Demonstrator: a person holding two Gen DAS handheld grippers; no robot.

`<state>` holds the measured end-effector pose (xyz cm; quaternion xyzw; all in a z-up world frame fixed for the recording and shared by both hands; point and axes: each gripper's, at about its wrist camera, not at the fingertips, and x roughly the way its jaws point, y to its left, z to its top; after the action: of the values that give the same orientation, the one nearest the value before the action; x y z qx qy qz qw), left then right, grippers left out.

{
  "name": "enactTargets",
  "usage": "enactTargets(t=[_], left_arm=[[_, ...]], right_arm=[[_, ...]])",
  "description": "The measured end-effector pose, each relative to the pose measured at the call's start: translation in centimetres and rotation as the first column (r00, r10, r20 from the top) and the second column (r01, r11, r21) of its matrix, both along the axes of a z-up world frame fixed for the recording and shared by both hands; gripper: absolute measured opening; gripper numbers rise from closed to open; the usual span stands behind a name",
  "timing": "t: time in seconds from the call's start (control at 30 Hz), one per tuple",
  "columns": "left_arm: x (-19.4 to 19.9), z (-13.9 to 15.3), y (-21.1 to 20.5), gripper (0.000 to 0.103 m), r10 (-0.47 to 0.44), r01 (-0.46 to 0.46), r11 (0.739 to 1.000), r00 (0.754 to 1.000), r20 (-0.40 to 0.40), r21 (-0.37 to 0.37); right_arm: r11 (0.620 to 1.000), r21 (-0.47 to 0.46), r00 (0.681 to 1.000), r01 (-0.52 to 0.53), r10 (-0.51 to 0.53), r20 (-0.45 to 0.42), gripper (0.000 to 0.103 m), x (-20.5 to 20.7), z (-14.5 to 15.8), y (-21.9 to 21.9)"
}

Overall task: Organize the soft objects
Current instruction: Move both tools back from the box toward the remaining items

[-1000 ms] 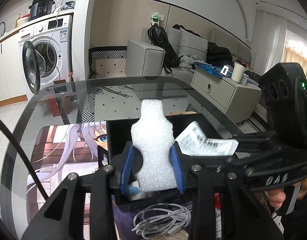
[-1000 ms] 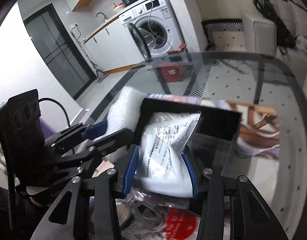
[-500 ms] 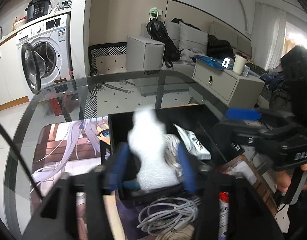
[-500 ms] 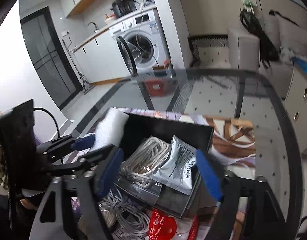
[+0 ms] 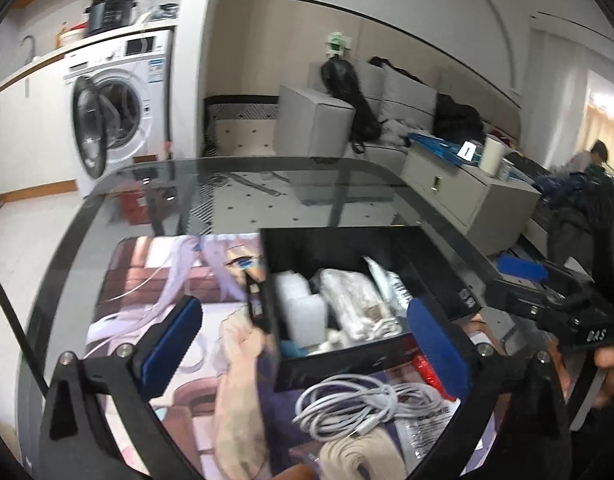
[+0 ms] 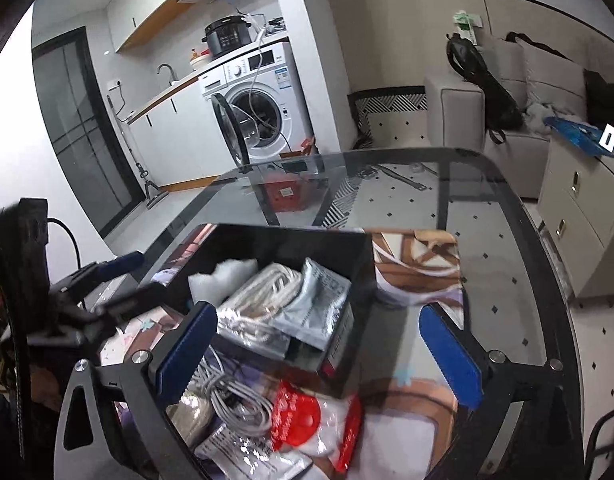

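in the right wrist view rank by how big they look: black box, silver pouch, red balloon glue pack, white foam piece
1. black box
2. red balloon glue pack, though it lies nearer the camera, which enlarges it
3. silver pouch
4. white foam piece, partly hidden in the box, so its full size is unsure

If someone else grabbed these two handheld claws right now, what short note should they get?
Left gripper: jaws opening, nothing between the pads.
Right gripper: jaws opening, also empty.
In the black box: white foam piece, bundled white cord, silver pouch.
Left on the mat near you: loose grey cable, beige rope coil, red-and-white packet. Pack those next.
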<state>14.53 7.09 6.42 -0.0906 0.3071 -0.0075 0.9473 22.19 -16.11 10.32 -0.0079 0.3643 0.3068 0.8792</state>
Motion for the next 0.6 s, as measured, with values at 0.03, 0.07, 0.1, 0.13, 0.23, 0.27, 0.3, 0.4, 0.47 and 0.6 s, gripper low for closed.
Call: enactTargets(t=[0.03,0.07,0.1,0.13,0.23,0.27,0.3,0.4,0.47,0.6], left_arm=[[-0.2,-0.1,0.1,0.103,0.011,-0.011,1.000,1.000,0.000,0.004],[-0.6,-0.2,0.4,0.103,0.031,-0.031,0.999,1.000,0.000,0.009],[-1.0,-0.3,0.6,0.103,0.044,-0.044,0.999,0.999,0.000,0.011],[-1.4,-0.4,0.8,0.103,0.056,-0.056,0.998,0.998,0.000,0.011],[-2.4,-0.7,1.4,0.103,0.086,-0.085,0.996,0.996,-0.007,0.025],[-2.7,-0.8,1.5,0.103,0.095,-0.094,0.995,0.995,-0.010,0.033],[-3.1,-1.0,1.8,0.103,0.104,-0.104,0.994,0.994,-0.013,0.042],[-4.1,-1.4,2.3,0.103,0.126,-0.124,0.990,0.992,-0.023,0.065],[-5.1,-1.6,2.8,0.103,0.148,-0.145,0.986,0.989,-0.023,0.085],[-6.6,-1.7,3.9,0.103,0.177,-0.174,0.980,0.984,-0.023,0.093]], right_arm=[[1.000,0.001,1.000,0.003,-0.003,-0.002,0.103,-0.2,-0.1,-0.2],[1.000,0.004,1.000,0.007,-0.007,-0.005,0.103,-0.5,-0.2,-0.4],[1.000,0.007,1.000,0.008,-0.008,-0.007,0.103,-0.8,-0.3,-0.7],[1.000,0.008,1.000,0.009,-0.009,-0.006,0.103,-1.0,-0.4,-0.8],[1.000,0.008,1.000,0.008,-0.008,-0.007,0.103,-1.8,-0.6,-1.2],[1.000,0.007,1.000,0.008,-0.008,-0.006,0.103,-1.9,-0.6,-1.3],[1.000,0.003,1.000,0.010,-0.010,-0.005,0.103,-2.3,-0.7,-1.5],[1.000,0.000,1.000,0.012,-0.012,-0.008,0.103,-2.9,-1.0,-1.9],[1.000,-0.006,1.000,0.013,-0.013,-0.009,0.103,-3.4,-1.2,-2.1],[1.000,-0.013,1.000,0.010,-0.010,-0.015,0.103,-4.1,-1.4,-2.1]])
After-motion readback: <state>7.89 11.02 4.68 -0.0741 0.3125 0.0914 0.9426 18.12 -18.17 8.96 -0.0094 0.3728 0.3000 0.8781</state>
